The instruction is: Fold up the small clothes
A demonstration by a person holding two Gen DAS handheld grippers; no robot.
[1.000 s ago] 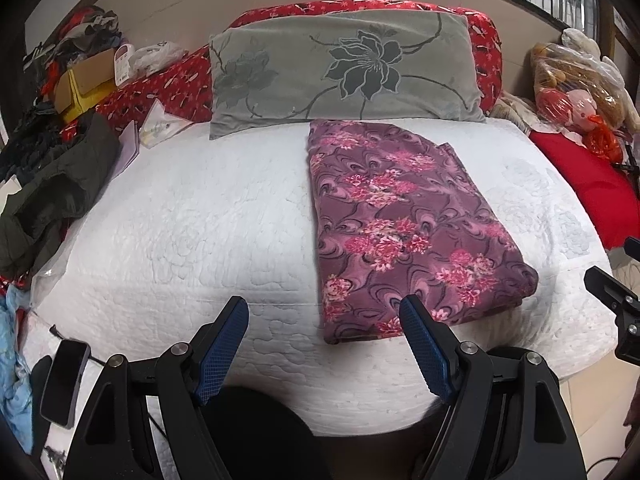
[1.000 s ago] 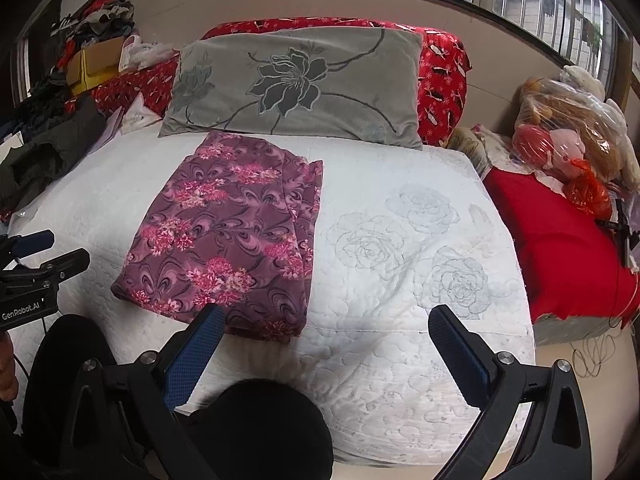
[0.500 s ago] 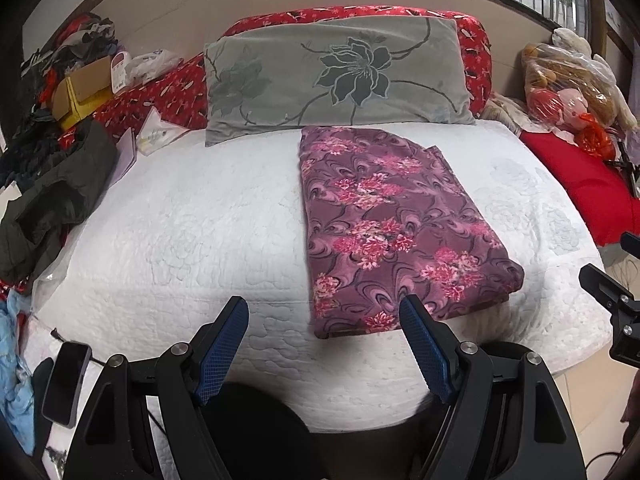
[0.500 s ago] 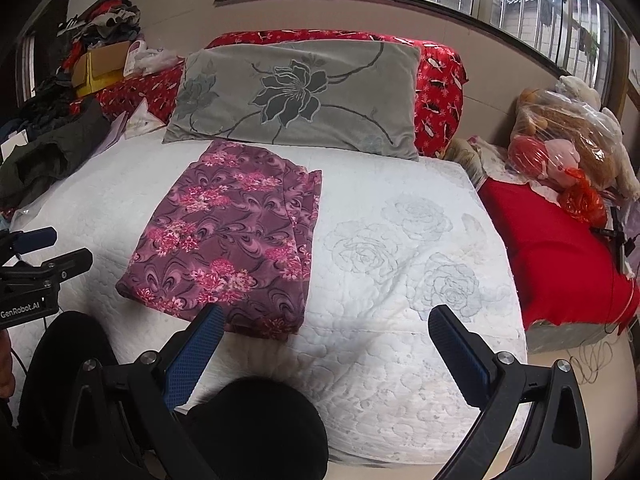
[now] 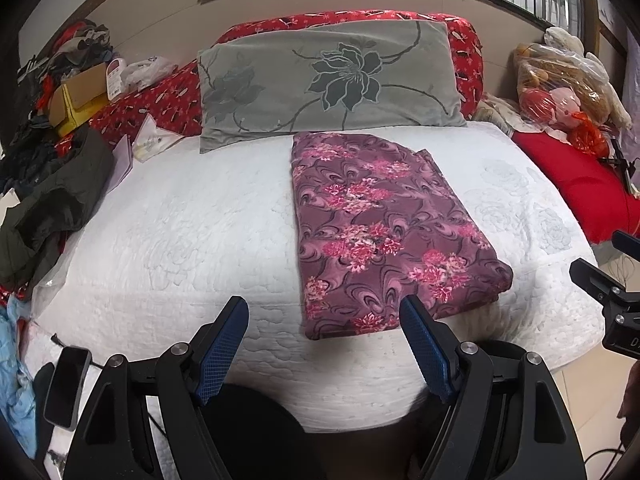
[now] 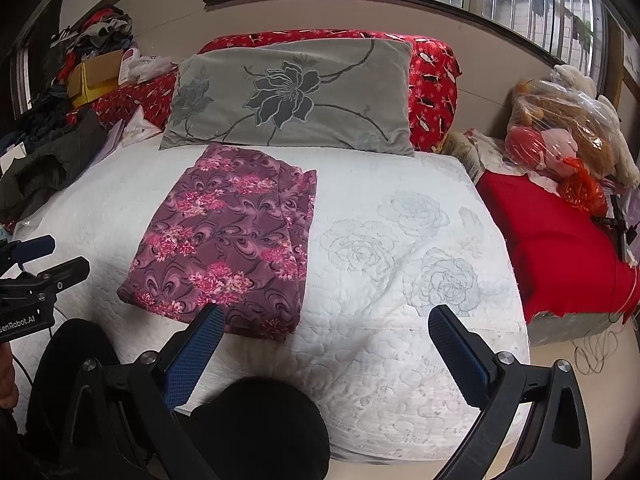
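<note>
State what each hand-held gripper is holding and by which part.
Nothing is held. The left hand-held gripper and the right hand-held gripper are both open and empty, short of the folded purple floral garment lying on the white quilted bed.

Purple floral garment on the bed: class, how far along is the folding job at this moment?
Done: the garment lies as a flat folded rectangle on the white quilt, below the grey pillow. In hand: nothing; the left gripper and right gripper are open and hover off the bed's near edge. Left: possibly one more fold, though no other small clothes are laid out.
</note>
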